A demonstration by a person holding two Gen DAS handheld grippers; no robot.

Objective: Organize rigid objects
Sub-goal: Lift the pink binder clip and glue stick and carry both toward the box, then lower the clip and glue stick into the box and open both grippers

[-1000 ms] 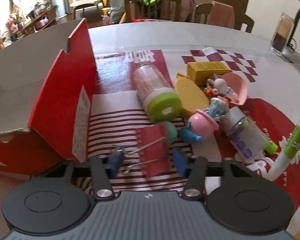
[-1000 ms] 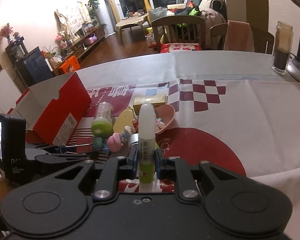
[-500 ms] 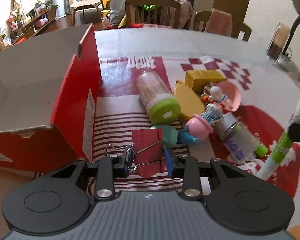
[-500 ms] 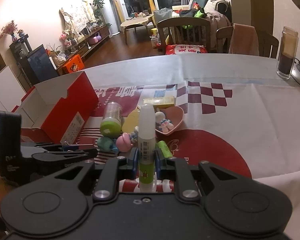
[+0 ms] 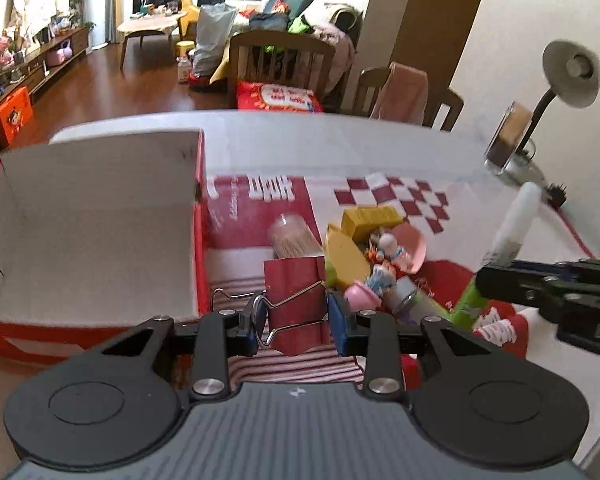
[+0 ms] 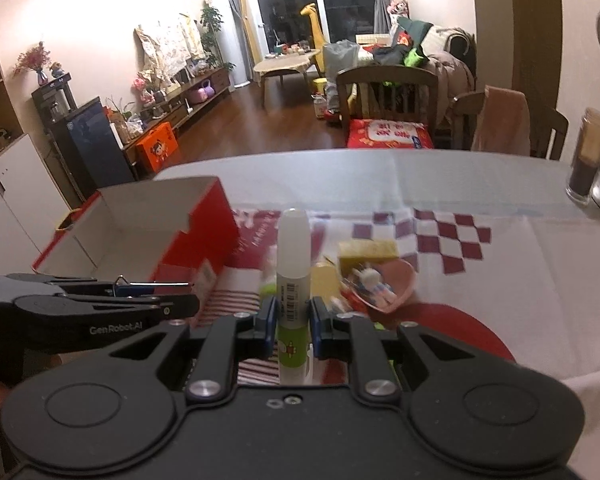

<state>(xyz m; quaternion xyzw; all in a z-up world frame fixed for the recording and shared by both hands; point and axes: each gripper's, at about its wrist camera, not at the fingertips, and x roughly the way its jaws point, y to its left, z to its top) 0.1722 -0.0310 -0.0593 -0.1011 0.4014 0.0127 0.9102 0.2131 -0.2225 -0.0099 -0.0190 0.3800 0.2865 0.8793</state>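
My left gripper (image 5: 294, 320) is shut on a red binder clip (image 5: 296, 292) and holds it above the table, just right of the open red cardboard box (image 5: 100, 220). My right gripper (image 6: 293, 320) is shut on a white and green glue stick (image 6: 294, 276), held upright; the stick also shows in the left wrist view (image 5: 508, 240). The left gripper shows from the side in the right wrist view (image 6: 156, 300), beside the box (image 6: 148, 216). A pile of small objects lies on the cloth: a toothpick jar (image 5: 290, 236), a yellow box (image 5: 370, 218), a pink heart dish (image 5: 410, 248).
A red and white cloth (image 6: 460, 280) covers the table. A glass jar (image 6: 588, 160) and a lamp base stand at the far right. Chairs (image 6: 388, 96) stand behind the table's far edge. A yellow oval lid (image 5: 346, 258) and a pink toy (image 5: 362, 296) lie in the pile.
My left gripper closed on the binder clip and lifted it off the cloth. Both grippers have risen, and the right one has moved up with the glue stick.
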